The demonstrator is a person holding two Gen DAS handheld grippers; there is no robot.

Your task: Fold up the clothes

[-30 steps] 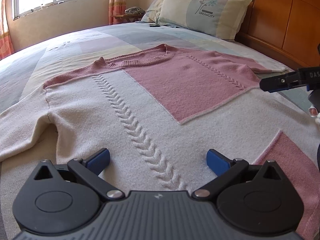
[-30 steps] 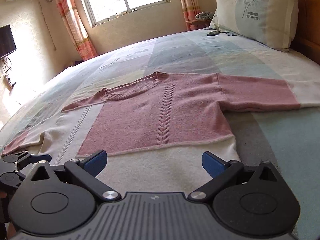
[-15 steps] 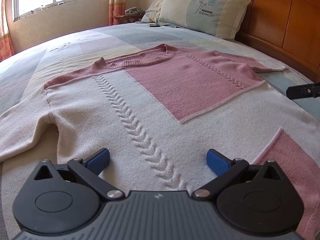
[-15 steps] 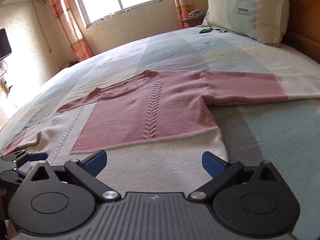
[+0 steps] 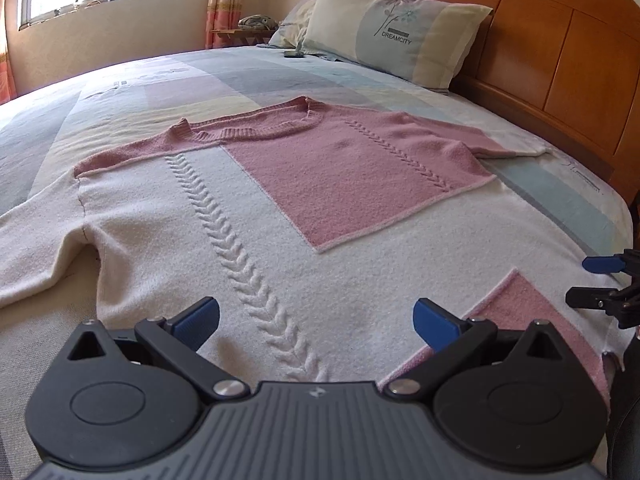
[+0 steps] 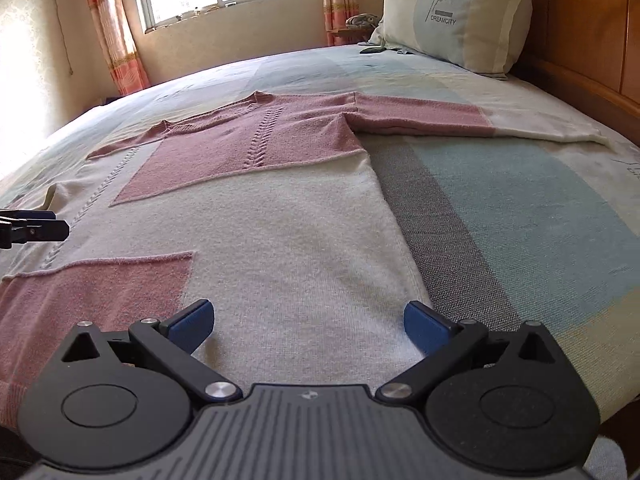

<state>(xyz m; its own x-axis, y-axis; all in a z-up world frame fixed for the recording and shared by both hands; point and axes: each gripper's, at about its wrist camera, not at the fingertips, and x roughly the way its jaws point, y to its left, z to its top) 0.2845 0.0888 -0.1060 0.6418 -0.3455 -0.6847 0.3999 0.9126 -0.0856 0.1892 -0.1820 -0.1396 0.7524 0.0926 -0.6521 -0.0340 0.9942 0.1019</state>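
Sweater [image 5: 248,216] lies flat and unfolded on bed [image 6: 520,200], collar at 12 o'clock; left gripper [image 5: 316,316] and right gripper [image 6: 308,320] hover with fingers wide apart, holding nothing.

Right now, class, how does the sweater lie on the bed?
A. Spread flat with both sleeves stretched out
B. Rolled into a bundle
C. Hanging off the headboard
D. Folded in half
A: the sweater lies flat on the bed, one sleeve reaching toward the pillow side, the other the opposite way.
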